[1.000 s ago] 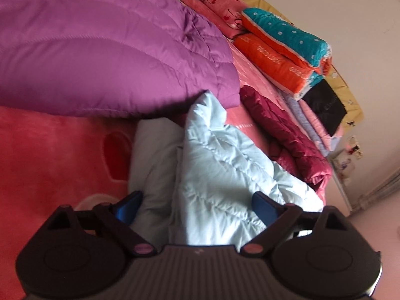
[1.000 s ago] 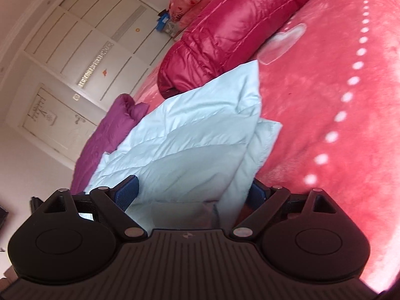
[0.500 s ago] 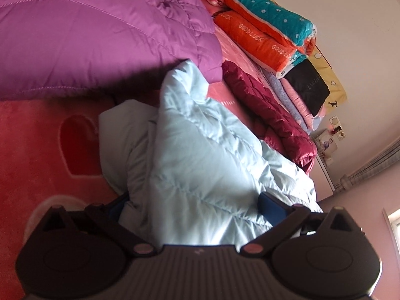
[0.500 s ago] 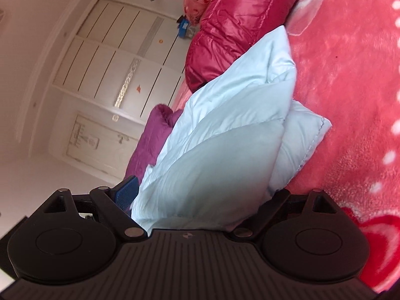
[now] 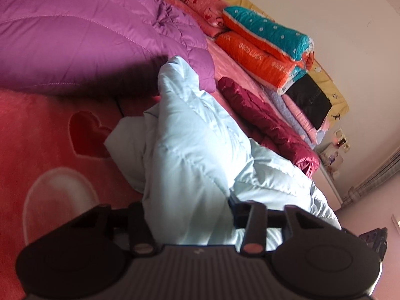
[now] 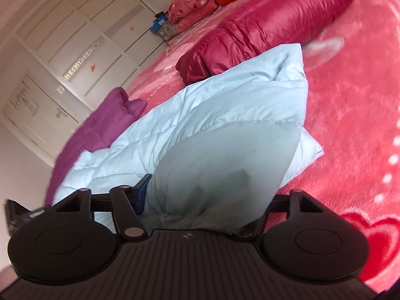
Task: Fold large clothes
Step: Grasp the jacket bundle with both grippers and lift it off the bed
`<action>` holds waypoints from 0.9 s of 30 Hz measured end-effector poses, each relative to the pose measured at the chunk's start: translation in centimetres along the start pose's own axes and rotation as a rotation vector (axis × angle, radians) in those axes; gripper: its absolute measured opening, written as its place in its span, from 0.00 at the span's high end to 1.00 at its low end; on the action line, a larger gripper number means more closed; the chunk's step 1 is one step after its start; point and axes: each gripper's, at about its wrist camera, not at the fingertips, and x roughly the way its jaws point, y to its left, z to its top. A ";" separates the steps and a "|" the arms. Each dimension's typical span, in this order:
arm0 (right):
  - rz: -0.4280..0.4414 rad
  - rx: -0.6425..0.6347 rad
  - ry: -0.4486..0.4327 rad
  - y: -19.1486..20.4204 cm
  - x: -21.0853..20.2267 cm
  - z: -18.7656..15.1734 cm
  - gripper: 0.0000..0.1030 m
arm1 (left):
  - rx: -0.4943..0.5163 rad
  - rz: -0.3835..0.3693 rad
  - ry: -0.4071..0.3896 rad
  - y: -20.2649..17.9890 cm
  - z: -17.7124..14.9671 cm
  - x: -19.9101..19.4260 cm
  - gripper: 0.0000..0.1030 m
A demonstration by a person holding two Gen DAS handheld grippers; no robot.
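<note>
Bed covered in a pink plush blanket (image 5: 50, 165), heart shapes pressed into the pile. Far left in the left wrist view, a big purple quilted jacket (image 5: 82, 35), puffy, stitched in curved bands, lying just behind the task garment and touching its far tip. Right of that, a maroon glossy down jacket (image 5: 270, 127), crumpled lengthwise. Along the far wall, stacked folded blankets (image 5: 265, 42): teal with dots over orange, pink ones under and beside. White panelled wardrobe doors (image 6: 75, 50) show far left in the right wrist view.

Task thing: pale blue quilted down jacket (image 5: 190, 155), soft, matte, wide stitched channels, bunched into a ridge. It lies on the pink blanket between the purple and maroon jackets. Long axis runs from the near edge away toward the far side, narrowing to a peak at the far end; in the right wrist view (image 6: 225, 125) it fans out to the left toward the purple one.

Left gripper (image 5: 187, 215): jaws have just been closing, fabric bunched between them, clenched on the blue jacket. Right gripper (image 6: 202, 200): jaws also just closing, a thick greyish fold of the same jacket filling the gap, pressed from both sides
</note>
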 end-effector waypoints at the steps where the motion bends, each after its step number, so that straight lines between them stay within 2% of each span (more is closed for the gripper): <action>1: -0.039 -0.047 -0.009 1.0 -0.1 -0.2 0.32 | 0.000 -0.002 -0.010 0.0 -0.2 -0.2 0.65; 7: -0.236 -0.303 -0.066 6.1 -0.5 -2.1 0.40 | 0.057 0.004 -0.075 -0.6 -1.0 -1.2 0.72; 14: -0.412 -0.551 -0.154 10.0 -1.4 -4.6 0.52 | 0.121 0.009 -0.105 -1.0 -0.6 -2.1 0.75; 19: -0.532 -0.734 -0.240 13.2 -0.9 -6.6 0.60 | 0.121 -0.022 -0.126 -0.9 0.0 -3.2 0.79; 24: -0.606 -0.873 -0.339 16.2 -1.7 -8.0 0.65 | 0.111 -0.055 -0.151 -0.3 0.6 -4.4 0.82; 27: -0.628 -0.962 -0.408 18.4 -2.3 -8.3 0.67 | 0.103 -0.073 -0.198 -0.2 1.4 -5.6 0.83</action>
